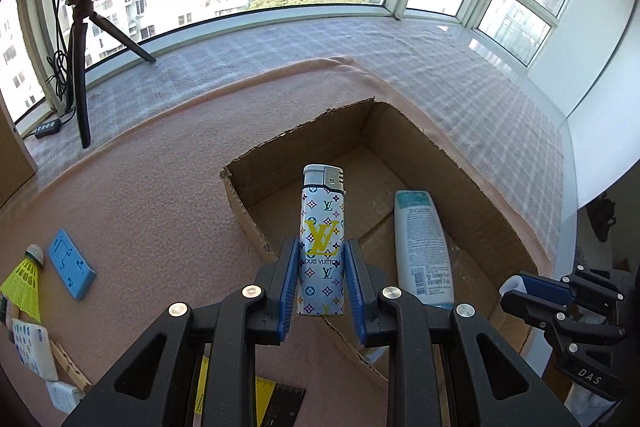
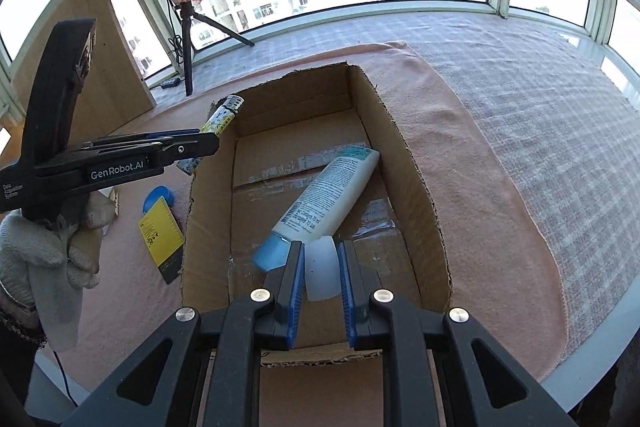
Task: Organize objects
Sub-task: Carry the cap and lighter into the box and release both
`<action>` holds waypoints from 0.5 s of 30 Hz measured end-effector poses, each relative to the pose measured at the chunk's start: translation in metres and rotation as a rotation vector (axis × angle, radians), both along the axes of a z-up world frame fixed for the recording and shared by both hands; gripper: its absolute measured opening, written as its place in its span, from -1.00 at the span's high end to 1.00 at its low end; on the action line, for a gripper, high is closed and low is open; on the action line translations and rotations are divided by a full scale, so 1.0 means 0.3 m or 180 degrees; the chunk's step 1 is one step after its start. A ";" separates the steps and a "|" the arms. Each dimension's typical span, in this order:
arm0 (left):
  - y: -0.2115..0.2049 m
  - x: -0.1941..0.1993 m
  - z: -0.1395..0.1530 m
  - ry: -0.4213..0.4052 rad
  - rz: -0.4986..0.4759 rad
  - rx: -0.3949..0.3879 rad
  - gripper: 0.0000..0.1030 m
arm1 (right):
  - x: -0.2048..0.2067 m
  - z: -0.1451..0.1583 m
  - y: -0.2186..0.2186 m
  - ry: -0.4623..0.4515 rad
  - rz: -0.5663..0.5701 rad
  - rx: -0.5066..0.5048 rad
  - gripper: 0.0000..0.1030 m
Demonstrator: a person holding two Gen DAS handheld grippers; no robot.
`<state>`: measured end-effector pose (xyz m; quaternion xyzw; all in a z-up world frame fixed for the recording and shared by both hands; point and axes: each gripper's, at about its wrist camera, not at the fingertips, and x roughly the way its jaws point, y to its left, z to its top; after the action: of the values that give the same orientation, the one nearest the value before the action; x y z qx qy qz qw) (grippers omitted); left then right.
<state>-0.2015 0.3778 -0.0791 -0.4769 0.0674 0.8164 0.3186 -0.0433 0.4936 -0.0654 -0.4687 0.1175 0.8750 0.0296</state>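
My left gripper is shut on a patterned lighter, held upright above the near left rim of the open cardboard box. The lighter also shows in the right wrist view, with the left gripper at the box's left wall. A white tube with a blue cap lies on the box floor; it also shows in the left wrist view. My right gripper is shut on a small white translucent piece over the box's near end. The right gripper shows at the right edge of the left wrist view.
On the pink cloth left of the box lie a blue flat case, a yellow shuttlecock, white packets and a yellow-black ruler. A ring light on a tripod stands at the window. A wooden board leans at left.
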 end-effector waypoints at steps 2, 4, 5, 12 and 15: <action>-0.003 -0.003 0.001 -0.0042 0.0031 0.0033 0.41 | 0.002 -0.001 0.006 0.0024 0.0003 -0.0010 0.60; -0.011 0.000 0.009 -0.0024 0.0063 0.0054 0.04 | 0.001 -0.001 0.011 0.0023 0.0024 -0.0070 0.19; -0.015 0.006 0.017 0.0022 0.0065 0.0056 0.04 | 0.001 -0.002 0.010 0.0005 0.0035 -0.0110 0.05; -0.101 0.021 0.052 0.0073 0.0138 0.0100 0.04 | 0.018 0.015 0.002 0.0074 -0.0076 -0.0133 -0.08; -0.169 0.015 0.058 0.0050 0.0220 0.0099 0.04 | 0.028 0.018 0.006 0.0086 -0.0118 -0.0223 -0.08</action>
<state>-0.1971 0.3271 -0.0617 -0.4675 0.0407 0.8316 0.2971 -0.0348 0.4955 -0.0598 -0.4553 0.1571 0.8759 0.0278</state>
